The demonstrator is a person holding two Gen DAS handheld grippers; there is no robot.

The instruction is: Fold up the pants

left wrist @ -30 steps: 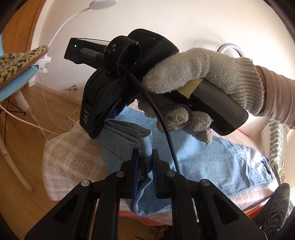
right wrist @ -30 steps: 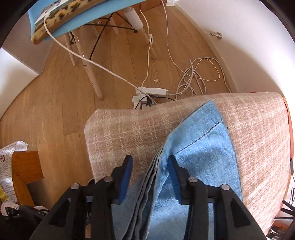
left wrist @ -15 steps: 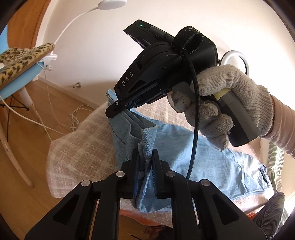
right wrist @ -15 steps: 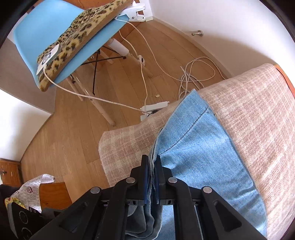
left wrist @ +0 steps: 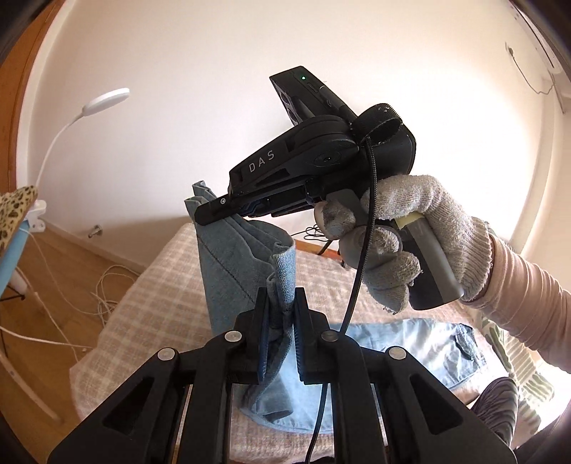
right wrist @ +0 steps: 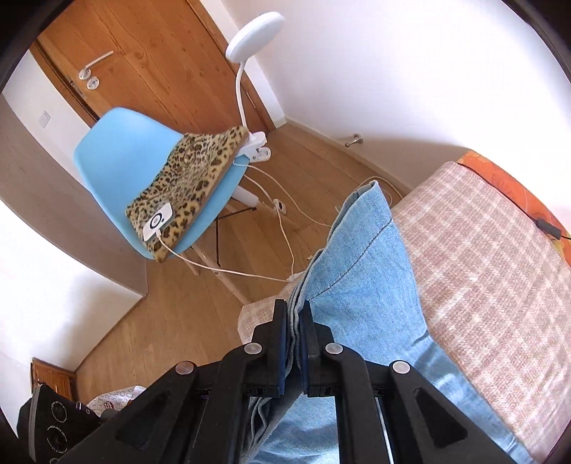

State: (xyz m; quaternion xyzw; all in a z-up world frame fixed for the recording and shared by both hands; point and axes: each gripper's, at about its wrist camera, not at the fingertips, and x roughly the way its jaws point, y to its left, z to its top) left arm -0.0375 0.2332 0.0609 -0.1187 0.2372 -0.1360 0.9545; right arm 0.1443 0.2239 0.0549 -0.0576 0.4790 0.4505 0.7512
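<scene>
Bed cover (left wrist: 150, 299), beige check: spread flat, carries pants.
Pants (left wrist: 410, 342), light blue denim: waist end flat on cover, leg end lifted off it.
Blue chair (right wrist: 117, 157): leopard cushion (right wrist: 185, 175) on seat.
Left gripper (left wrist: 280, 314): jaws clamped on bunched hem.
Right gripper (right wrist: 292, 321): jaws just closed, pinching stacked leg edges; gloved hand (left wrist: 410, 228) holds handle.
Clip lamp (right wrist: 255, 32): white, clamped to chair edge.

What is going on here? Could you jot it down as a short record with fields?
activity: folding pants
garment: light blue denim pants, one end lifted, the rest lying on the checked blanket
left tongs: shut on a bunch of the denim
right tongs: shut on the edge of the pants
holder: gloved hand on the right tongs' handle
nearby: blue chair, white lamp, wooden floor
</scene>
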